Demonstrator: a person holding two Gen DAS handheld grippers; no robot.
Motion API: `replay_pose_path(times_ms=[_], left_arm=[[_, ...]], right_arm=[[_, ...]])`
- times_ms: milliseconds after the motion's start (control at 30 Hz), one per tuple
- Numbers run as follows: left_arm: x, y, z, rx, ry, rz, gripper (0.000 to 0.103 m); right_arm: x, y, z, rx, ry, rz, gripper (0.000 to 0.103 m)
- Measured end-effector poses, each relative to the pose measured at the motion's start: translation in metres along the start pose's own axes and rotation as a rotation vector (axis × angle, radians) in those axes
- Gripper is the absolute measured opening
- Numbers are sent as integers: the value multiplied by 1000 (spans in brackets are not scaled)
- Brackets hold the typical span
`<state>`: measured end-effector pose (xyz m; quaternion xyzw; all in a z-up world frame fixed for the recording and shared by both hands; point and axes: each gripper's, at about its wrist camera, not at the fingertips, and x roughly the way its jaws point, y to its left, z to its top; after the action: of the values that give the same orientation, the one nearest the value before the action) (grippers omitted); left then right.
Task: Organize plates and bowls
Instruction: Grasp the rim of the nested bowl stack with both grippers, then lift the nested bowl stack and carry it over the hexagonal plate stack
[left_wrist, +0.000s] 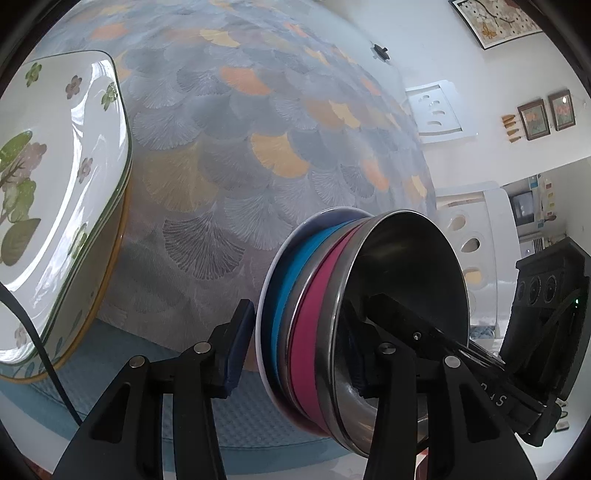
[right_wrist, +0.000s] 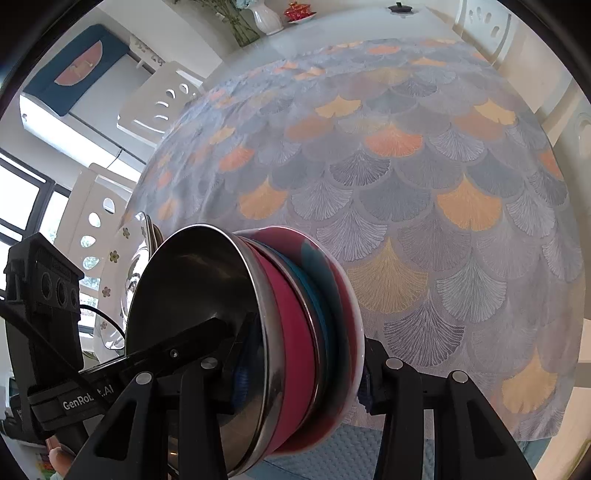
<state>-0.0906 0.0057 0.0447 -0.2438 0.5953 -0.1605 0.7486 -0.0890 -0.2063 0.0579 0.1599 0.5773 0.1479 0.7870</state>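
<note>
Nested steel bowls (left_wrist: 373, 325) sit clamped between both grippers, left gripper (left_wrist: 299, 354) and right gripper (right_wrist: 303, 369) gripping opposite rims; floral plates (left_wrist: 55, 192) lie leftward.

Nested steel bowls (left_wrist: 402, 295), pink and blue bands, on plate (left_wrist: 266, 295); floral plates (left_wrist: 66, 177) stacked apart

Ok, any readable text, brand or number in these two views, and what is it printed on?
"GenRob…t.AI": white lettering on the left gripper's black body, middle letters hidden, right wrist view.
"S", then unclear letters: on the right gripper's body, left wrist view, too skewed to read.
Wall pictures: no legible text.
</note>
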Motion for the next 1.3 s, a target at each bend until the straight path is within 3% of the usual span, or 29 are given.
replay_pose_path(times_ms=[267,667,867,1167,1300], left_arm=[[1,5,-1,-34,-9,-40,44],[-2,1,-5,-40,-43,-26,43],[-10,6,-9,-134,-70,-83,42],[-12,-6,-13,-149,-119,-9,42],[-12,-11,-14,-166,-132,27,42]], right_arm=[[3,-10,3,40,19,70,45],[5,-15,0,32,8,124,45],[5,-29,3,113,20,173,46],[6,-37,4,178,17,198,47],[4,-32,4,176,16,169,47]])
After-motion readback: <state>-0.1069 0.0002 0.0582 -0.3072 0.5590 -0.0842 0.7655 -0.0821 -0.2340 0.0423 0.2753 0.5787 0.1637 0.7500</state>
